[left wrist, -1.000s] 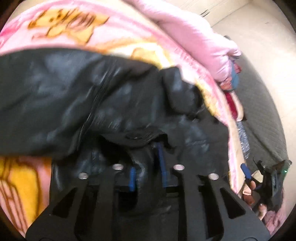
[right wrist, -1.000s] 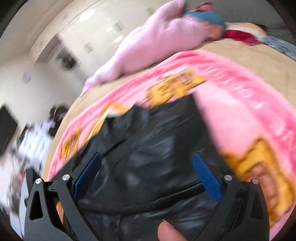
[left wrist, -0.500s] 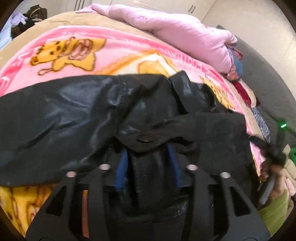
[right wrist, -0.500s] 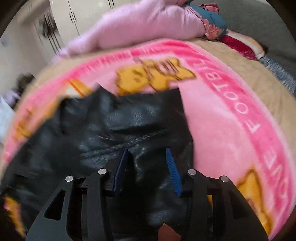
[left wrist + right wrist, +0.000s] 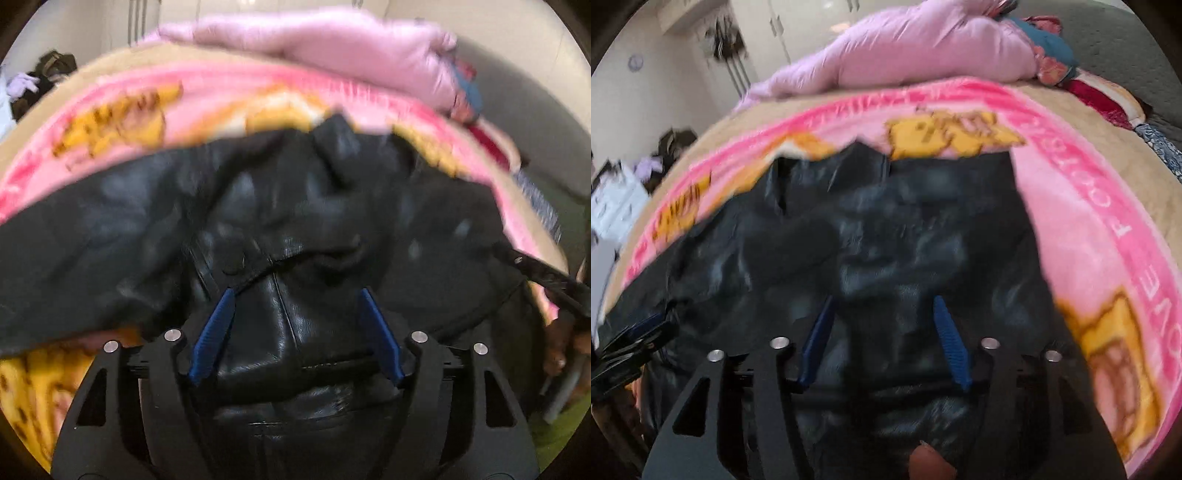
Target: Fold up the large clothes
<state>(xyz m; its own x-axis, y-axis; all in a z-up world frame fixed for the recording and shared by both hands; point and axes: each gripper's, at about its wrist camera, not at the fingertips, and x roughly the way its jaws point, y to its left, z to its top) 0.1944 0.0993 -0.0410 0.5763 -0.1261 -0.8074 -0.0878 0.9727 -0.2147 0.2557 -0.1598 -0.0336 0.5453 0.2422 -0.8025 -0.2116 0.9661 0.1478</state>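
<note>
A black leather jacket (image 5: 295,206) lies crumpled on a pink cartoon blanket (image 5: 221,92). My left gripper (image 5: 295,291) hangs just over its near edge. Its jaws are opening, and a fold of leather bulges between the blue pads without being pinched. In the right wrist view the same jacket (image 5: 886,221) fills the middle. My right gripper (image 5: 883,299) points down at it, its jaws also opening, with leather under and between the pads. Each gripper shows in the other's view: the right gripper (image 5: 546,280) at the right edge, the left gripper (image 5: 631,343) at the left edge.
A rolled pink duvet (image 5: 905,51) lies along the far side of the bed, with bright folded cloths (image 5: 1052,55) beside it. A grey quilted surface (image 5: 1126,48) runs at the right. A fingertip (image 5: 927,461) shows at the bottom edge. Cupboards and clutter stand beyond the bed.
The left jaws went from shut on the jacket's edge to well apart. The right jaws narrowed from wide, then spread a little. Both grippers dropped closer to the jacket and rolled.
</note>
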